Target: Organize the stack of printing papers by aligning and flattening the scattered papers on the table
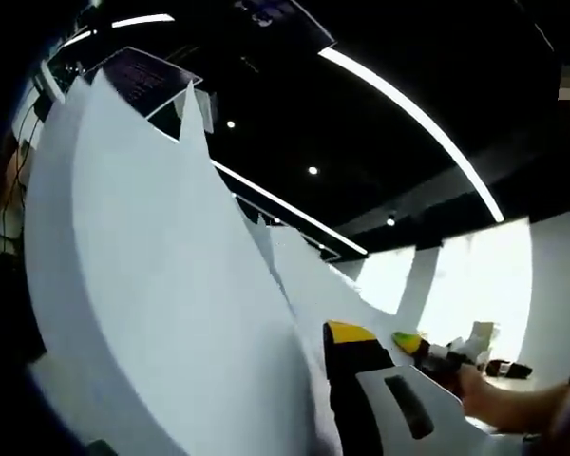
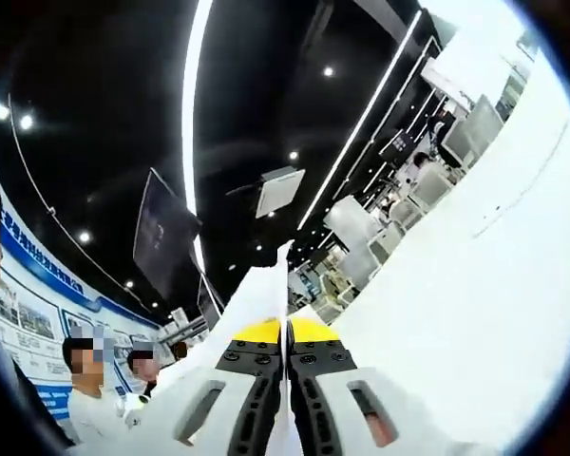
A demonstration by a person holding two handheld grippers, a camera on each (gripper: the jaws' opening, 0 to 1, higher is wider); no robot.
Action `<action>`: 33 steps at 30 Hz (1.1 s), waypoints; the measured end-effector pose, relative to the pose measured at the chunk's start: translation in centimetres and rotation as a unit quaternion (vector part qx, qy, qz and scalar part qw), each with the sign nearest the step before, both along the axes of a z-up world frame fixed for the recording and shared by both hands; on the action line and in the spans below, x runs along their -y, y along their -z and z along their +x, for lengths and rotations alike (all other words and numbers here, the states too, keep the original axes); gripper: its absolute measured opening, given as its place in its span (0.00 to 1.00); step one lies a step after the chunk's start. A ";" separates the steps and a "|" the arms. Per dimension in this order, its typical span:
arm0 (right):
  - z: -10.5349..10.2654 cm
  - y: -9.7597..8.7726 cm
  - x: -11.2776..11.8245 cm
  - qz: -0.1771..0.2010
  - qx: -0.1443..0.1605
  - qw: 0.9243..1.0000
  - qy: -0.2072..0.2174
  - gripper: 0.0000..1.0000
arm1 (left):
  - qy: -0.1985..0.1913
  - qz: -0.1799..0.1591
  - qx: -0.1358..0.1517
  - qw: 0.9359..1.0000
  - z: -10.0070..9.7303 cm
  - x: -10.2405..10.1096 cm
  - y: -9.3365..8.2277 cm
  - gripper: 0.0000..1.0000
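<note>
My right gripper (image 2: 286, 353) has its jaws pressed together on the sheets of printing paper (image 2: 256, 302), whose thin white edge runs up out of the narrow slit between my two yellow-tipped jaws and ends in a ragged point above them. To the right of that paper edge a wide white tabletop (image 2: 475, 285) slopes away, and beyond its far end stand pale office chairs (image 2: 356, 220) and monitors (image 2: 483, 123). Left of the paper, low down, two people in white coats (image 2: 93, 404) stand before a blue-and-white display wall (image 2: 38, 285), and above the paper a dark ceiling carries long light strips (image 2: 198, 85) and a hanging dark screen (image 2: 163, 233). In the left gripper view the same stack of printing paper (image 1: 161, 285) rises as a broad white sheet, standing on edge and curving, its top edges uneven with several corners poking up at different heights, so the sheets are not squared. My left gripper (image 1: 361, 380) sits tight against the right side of that paper, one yellow-tipped black-and-white jaw showing; the other jaw is hidden by the sheets, so I cannot tell whether these jaws are closed on them. Just right of that jaw another yellow-tipped gripper (image 1: 427, 350) reaches in, with a hand (image 1: 508, 407) behind it, and a bright window (image 1: 475, 285) glows beyond under the black ceiling with its light strip (image 1: 408, 114).
</note>
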State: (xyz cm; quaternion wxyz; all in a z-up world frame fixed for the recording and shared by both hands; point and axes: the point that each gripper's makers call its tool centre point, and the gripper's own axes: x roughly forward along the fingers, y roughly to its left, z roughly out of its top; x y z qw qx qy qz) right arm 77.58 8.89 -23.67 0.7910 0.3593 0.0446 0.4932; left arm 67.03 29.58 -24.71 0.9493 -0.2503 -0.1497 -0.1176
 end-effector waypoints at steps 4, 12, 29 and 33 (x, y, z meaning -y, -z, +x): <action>-0.3 0.5 -0.7 -0.011 -0.001 1.000 -0.006 0.00 | 0.001 -0.002 0.001 1.000 0.0 0.0 0.0 0.18; -2.0 0.6 -2.3 -0.002 -0.014 0.999 -0.044 0.00 | 0.002 -0.003 0.001 1.000 0.0 0.0 0.0 0.19; -5.6 2.1 -4.8 -0.050 -0.005 0.996 -0.076 0.00 | 0.004 -0.010 0.003 1.000 0.0 -0.2 -0.1 0.21; -6.2 2.3 -5.0 -0.062 0.003 0.995 -0.082 0.00 | 0.003 -0.011 0.003 1.000 0.0 -0.1 -0.1 0.21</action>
